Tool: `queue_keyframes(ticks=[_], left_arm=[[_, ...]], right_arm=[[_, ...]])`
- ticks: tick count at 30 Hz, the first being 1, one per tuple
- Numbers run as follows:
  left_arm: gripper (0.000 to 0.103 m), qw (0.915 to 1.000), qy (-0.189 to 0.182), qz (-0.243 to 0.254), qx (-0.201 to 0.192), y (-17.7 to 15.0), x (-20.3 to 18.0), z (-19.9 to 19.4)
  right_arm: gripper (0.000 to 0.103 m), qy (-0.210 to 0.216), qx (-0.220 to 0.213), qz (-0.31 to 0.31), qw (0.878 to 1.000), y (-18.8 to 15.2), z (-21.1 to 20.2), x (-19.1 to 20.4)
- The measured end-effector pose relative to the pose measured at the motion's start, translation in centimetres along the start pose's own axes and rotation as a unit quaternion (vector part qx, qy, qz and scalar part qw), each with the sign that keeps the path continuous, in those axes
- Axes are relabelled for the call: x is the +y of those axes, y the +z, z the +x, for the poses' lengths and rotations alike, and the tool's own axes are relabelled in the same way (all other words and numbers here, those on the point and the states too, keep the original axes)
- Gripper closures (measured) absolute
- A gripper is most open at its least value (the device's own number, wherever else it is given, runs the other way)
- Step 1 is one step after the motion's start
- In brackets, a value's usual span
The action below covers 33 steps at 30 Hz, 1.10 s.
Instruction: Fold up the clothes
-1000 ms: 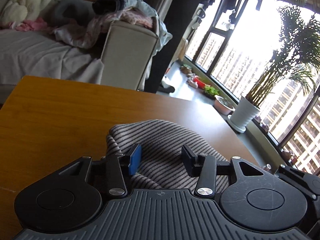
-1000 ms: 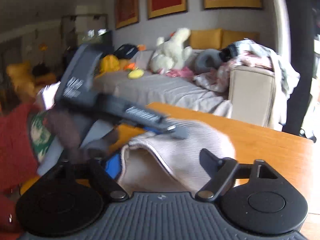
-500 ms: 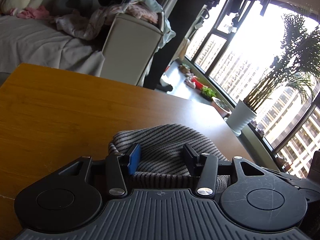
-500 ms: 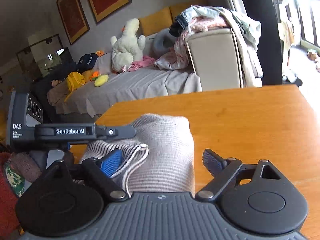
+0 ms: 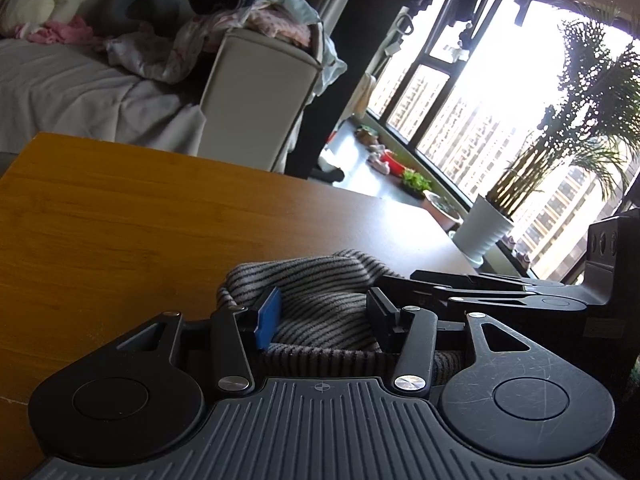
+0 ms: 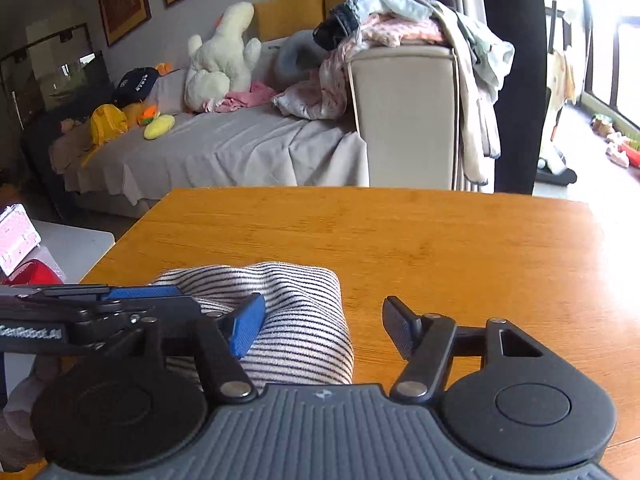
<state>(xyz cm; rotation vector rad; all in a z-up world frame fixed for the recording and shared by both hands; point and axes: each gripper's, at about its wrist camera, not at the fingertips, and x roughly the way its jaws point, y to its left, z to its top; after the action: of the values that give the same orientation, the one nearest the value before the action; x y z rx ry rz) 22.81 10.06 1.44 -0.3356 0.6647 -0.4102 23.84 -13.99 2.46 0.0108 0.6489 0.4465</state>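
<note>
A grey-and-black striped knit garment (image 5: pixel 320 300) lies bunched on the wooden table (image 5: pixel 120 224). It also shows in the right wrist view (image 6: pixel 296 320) as a folded bundle. My left gripper (image 5: pixel 324 316) is open, its fingers either side of a fold of the cloth. My right gripper (image 6: pixel 324 328) is open, its blue left pad over the bundle's right part, its right finger above bare wood. The left gripper's side shows in the right wrist view (image 6: pixel 92 308) at the bundle's left. The right gripper shows at the right in the left wrist view (image 5: pixel 500 292).
A sofa (image 6: pixel 224 148) with a plush toy (image 6: pixel 220 60) and piled clothes (image 6: pixel 392 24) stands beyond the table's far edge. A potted palm (image 5: pixel 488 232) and windows are on the right. A red and pink item (image 6: pixel 20 248) sits left of the table.
The right gripper has shifted right and lowered; the bundle now sits under its left finger only. The cloth has flattened. The right gripper has come into the left wrist view.
</note>
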Motion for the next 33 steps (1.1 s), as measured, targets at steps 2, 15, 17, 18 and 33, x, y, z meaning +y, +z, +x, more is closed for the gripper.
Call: queue_keyframes(ticks=[2,15,17,18,33], left_arm=[[0.049,1.0000,0.007,0.004,0.000,0.0,-0.3,-0.1],[0.028,0.9994,-0.005,-0.022,-0.024,1.2,-0.4,-3.8],[0.019,0.9988,0.007,-0.017,-0.045,1.6,-0.5,-5.6],[0.018,0.9985,0.014,-0.016,-0.051,1.7,-0.6,-6.1],[0.018,0.9976,0.031,-0.056,0.026,-1.9,-2.3,-6.9]], right_arm=[[0.037,0.003,-0.027,-0.022,0.999,-0.7,-2.6,0.9],[0.024,0.087,-0.115,-0.044,0.989,-4.8,-11.6,4.0],[0.023,0.107,-0.110,-0.011,0.988,-4.2,-11.1,3.3],[0.022,0.116,-0.107,-0.004,0.987,-4.2,-10.7,3.4],[0.015,0.153,-0.042,-0.108,0.981,-4.8,-12.8,4.8]])
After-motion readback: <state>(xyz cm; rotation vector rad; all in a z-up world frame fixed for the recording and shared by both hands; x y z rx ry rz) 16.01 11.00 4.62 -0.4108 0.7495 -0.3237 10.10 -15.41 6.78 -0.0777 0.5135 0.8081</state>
